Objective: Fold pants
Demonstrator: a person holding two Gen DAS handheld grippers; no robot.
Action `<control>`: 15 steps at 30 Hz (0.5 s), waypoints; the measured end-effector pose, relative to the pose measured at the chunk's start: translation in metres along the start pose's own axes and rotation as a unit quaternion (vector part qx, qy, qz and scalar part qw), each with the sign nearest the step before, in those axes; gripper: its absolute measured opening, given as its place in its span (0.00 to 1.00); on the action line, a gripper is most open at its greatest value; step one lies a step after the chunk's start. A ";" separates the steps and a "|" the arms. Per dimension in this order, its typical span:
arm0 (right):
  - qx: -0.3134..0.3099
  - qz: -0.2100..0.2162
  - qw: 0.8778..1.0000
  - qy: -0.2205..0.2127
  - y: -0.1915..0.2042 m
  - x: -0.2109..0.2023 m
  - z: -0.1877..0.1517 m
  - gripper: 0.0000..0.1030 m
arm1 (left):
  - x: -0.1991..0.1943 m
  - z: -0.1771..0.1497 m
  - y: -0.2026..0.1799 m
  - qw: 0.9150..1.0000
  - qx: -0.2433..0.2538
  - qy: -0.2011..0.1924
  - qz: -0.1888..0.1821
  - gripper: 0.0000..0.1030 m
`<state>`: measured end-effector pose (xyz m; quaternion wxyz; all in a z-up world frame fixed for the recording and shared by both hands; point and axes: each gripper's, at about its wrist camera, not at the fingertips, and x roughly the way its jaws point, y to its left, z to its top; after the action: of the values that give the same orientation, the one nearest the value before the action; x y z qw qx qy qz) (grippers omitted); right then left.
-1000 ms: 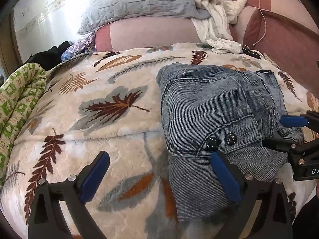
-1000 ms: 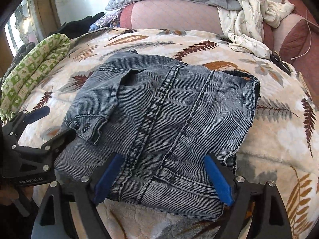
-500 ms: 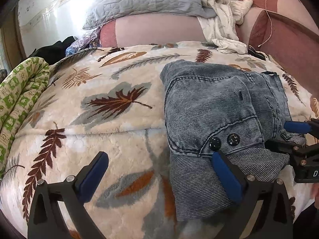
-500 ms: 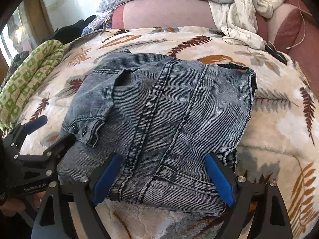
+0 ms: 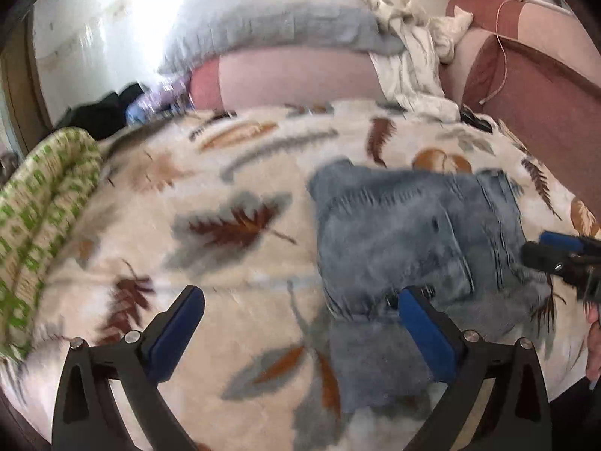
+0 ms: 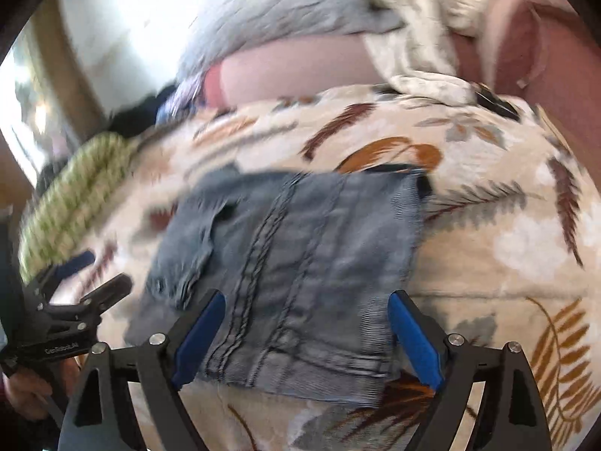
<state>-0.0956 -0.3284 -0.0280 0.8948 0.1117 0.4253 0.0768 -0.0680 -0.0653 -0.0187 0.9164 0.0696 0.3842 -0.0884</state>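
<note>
1. Pants point(image 6: 296, 274) lie folded into a compact square on the bed point(image 6: 507, 248), on the leaf-print blanket, right of centre as the left view has it. Fold looks finished; I judge this the closing step, letting go and backing off.

2. My right fingers point(image 6: 306, 338) stand spread wide, nothing between them, straddling the near hem without pressing on it. My left fingers point(image 5: 296, 334) are also spread and empty; the right-hand pad sits over the pants' near-left corner, the other over bare blanket.

3. Next move, as I judge it: clear both hands away without snagging the hem. If the stack looks uneven, a light press on the top layer would do. The near-left corner flap seems loosest.

4. Against a second ago: the pants sit farther off and smaller in both views, so both hands have lifted and drawn back. The right view has rolled, the bed now slanting. Both views are blurred now. The pants keep the same shape.
</note>
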 end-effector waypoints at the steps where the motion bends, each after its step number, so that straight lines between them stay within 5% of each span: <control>1: 0.020 0.003 1.000 -0.001 -0.009 -0.003 0.001 0.88 | -0.001 0.004 0.002 1.000 -0.001 0.002 0.000 1.00; 15: 0.165 0.050 0.985 0.010 -0.086 -0.013 -0.005 0.89 | 0.027 0.009 0.010 0.987 -0.092 0.097 -0.086 1.00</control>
<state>-0.1037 -0.4135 -0.0440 0.8549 0.2787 0.4346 0.0515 -0.0410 -0.0602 -0.0309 0.8660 -0.0399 0.4826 -0.1244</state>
